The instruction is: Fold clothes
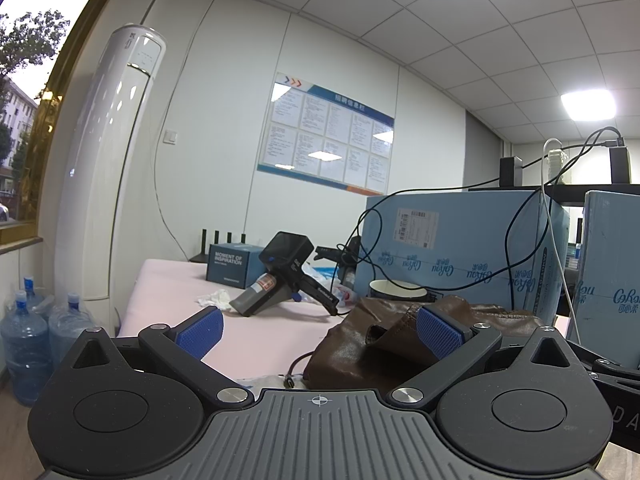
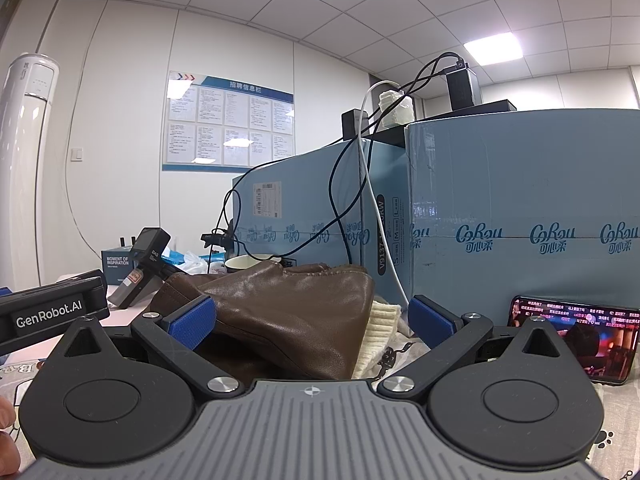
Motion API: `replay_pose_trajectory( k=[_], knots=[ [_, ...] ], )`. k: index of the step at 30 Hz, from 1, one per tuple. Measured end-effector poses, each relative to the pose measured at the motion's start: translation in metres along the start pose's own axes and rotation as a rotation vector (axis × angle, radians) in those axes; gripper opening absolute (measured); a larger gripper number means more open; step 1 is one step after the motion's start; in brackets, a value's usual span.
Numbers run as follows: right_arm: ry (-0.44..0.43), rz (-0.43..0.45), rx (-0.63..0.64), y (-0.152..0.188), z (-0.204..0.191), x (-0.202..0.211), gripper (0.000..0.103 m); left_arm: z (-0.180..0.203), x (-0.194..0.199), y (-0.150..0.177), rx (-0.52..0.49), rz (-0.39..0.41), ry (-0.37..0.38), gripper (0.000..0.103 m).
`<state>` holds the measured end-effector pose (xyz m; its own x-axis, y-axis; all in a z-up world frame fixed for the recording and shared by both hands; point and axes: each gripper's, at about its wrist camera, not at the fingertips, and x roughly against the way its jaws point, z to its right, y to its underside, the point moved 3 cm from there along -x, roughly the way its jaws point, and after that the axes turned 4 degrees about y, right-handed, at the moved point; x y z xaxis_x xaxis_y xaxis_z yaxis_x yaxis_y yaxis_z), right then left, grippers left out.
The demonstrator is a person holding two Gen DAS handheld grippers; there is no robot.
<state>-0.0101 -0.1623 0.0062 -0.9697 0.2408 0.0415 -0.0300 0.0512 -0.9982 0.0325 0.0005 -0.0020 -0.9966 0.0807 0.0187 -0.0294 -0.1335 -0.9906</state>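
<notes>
A brown leather garment (image 2: 296, 312) lies bunched in a heap on the table; it also shows in the left wrist view (image 1: 380, 344). A cream knit piece (image 2: 378, 334) pokes out from under its right side. My right gripper (image 2: 312, 320) is open, its blue pads on either side of the heap, which rises between them. My left gripper (image 1: 320, 328) is open too; its right pad (image 1: 438, 332) is at the garment's folded edge, its left pad (image 1: 200, 332) over bare table. The left gripper's body (image 2: 52, 312) shows at the left of the right wrist view.
Large blue cartons (image 2: 520, 216) stand right behind the garment with cables (image 2: 360, 184) hanging over them. A phone with a lit screen (image 2: 576, 340) leans at the right. A spare gripper device (image 1: 284, 276), a small box (image 1: 230, 264), a cup (image 1: 396, 290) and tissue (image 1: 214, 298) lie on the pink table (image 1: 256, 336).
</notes>
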Motion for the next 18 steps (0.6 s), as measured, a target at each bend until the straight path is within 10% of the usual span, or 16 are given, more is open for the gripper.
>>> replay_pose_trajectory(
  k=[18],
  knots=[
    [0.008,-0.004,0.021,0.0007,-0.0029,-0.0003,0.103,-0.0023,-0.0002,-0.0006,0.014,-0.004,0.007,0.103]
  ],
)
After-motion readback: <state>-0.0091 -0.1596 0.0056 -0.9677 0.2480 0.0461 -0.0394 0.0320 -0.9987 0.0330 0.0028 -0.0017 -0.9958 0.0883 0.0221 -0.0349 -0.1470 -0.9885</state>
